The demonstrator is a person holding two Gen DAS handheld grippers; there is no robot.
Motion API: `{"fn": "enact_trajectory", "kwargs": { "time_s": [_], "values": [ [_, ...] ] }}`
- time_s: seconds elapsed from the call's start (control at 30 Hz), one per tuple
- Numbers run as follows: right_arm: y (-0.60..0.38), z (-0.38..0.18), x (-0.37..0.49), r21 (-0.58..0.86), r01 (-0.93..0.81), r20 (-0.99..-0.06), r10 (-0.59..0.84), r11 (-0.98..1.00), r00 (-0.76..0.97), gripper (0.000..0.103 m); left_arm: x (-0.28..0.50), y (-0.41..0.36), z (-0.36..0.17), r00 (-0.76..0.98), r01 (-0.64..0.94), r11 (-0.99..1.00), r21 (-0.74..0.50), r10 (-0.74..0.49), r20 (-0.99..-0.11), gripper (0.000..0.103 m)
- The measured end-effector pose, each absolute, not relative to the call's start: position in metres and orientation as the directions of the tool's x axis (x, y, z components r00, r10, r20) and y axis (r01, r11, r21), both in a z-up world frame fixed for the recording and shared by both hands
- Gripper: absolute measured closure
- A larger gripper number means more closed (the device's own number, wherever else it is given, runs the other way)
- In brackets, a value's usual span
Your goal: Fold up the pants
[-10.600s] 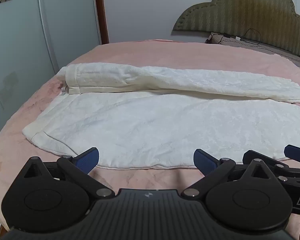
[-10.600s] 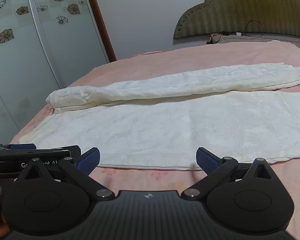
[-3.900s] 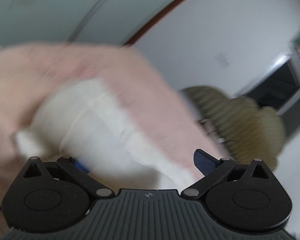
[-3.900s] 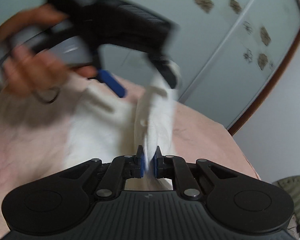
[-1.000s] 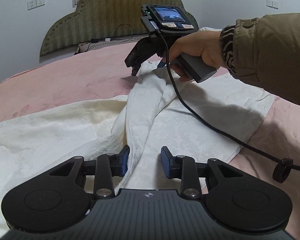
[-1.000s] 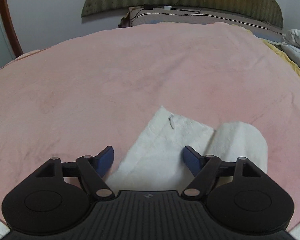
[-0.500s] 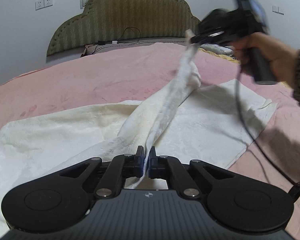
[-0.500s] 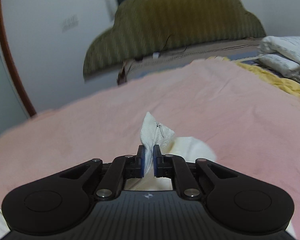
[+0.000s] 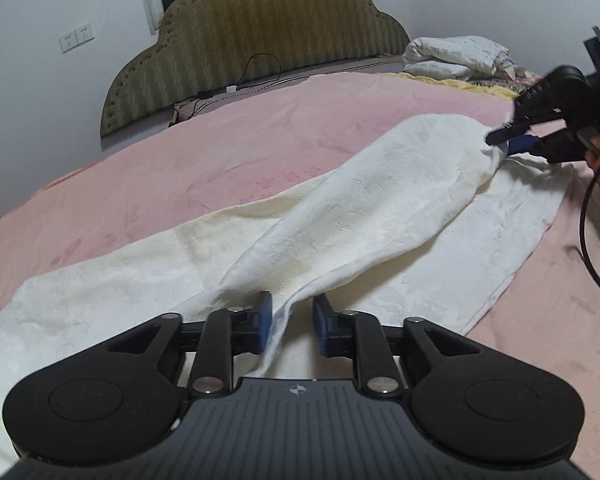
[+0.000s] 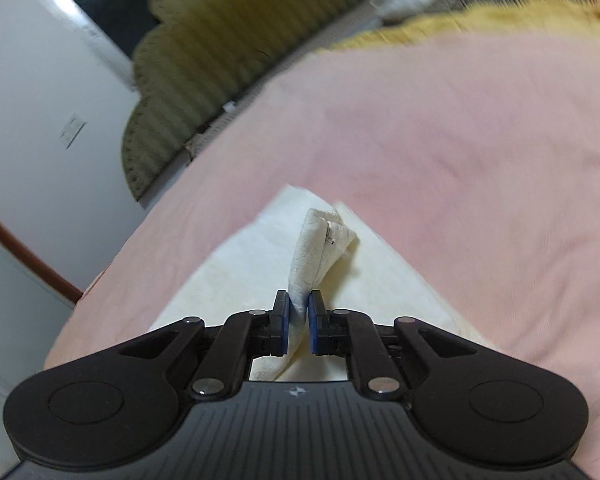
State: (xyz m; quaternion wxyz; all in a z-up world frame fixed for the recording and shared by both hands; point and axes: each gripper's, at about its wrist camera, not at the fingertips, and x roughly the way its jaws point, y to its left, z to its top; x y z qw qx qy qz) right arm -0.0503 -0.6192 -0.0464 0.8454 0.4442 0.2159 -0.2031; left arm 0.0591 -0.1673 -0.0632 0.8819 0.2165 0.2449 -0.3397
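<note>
The left gripper [image 9: 290,322], jaws opening, has a fold of the white pants [image 9: 380,216] loose between its pads. The pants lie across the pink bed [image 9: 220,168]; they look soft, light and limp, so hems and edges seem the best hold. Far right, the right gripper [image 9: 508,142], starting to open, pinches the leg end.

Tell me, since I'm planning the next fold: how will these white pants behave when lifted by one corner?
Probably floppy: the white pants sag in a long drape between the left gripper and the right gripper, both opening now. Likely fairly light, since a small pinch lifts a whole leg. The plush texture looks grippy, so it may drag on the pink bedspread.
</note>
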Motion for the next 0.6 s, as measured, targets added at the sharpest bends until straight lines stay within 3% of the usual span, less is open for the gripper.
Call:
{"fn": "enact_trajectory", "kwargs": {
  "time_s": [0.13,0.2,0.23,0.27,0.33,0.37,0.5,0.6],
  "values": [
    [-0.62,-0.055,-0.037,0.697,0.523,-0.529,-0.141,0.491,0.837,0.073,0.059,-0.173,-0.065,0.664,0.697,0.674,0.244,-0.479,-0.574,0.069],
    [-0.622,-0.058,-0.035,0.73,0.502,-0.506,-0.127,0.463,0.853,0.057,0.057,-0.175,-0.066,0.672,0.693,0.674,0.256,-0.475,-0.567,0.069],
    [-0.622,-0.057,-0.034,0.732,0.49,-0.493,-0.128,0.474,0.861,0.055,0.057,-0.175,-0.066,0.675,0.691,0.674,0.261,-0.472,-0.567,0.075],
    [-0.619,-0.055,-0.034,0.717,0.49,-0.495,-0.134,0.495,0.859,0.057,0.058,-0.175,-0.066,0.677,0.69,0.674,0.266,-0.469,-0.568,0.084],
    [-0.617,-0.054,-0.033,0.693,0.488,-0.498,-0.138,0.531,0.856,0.081,0.057,-0.174,-0.066,0.681,0.683,0.679,0.268,-0.462,-0.568,0.097],
    [-0.617,-0.053,-0.034,0.691,0.482,-0.493,-0.137,0.538,0.859,0.096,0.058,-0.172,-0.065,0.678,0.683,0.685,0.253,-0.466,-0.569,0.099],
    [-0.619,-0.032,-0.014,0.671,0.432,-0.475,-0.098,0.603,0.875,0.097,0.074,-0.163,-0.049,0.669,0.659,0.737,0.15,-0.482,-0.566,0.099],
    [-0.619,0.012,0.024,0.635,0.355,-0.434,-0.064,0.686,0.899,0.097,0.094,-0.154,-0.018,0.764,0.561,0.815,0.148,-0.441,-0.471,0.098]
  ]
}}
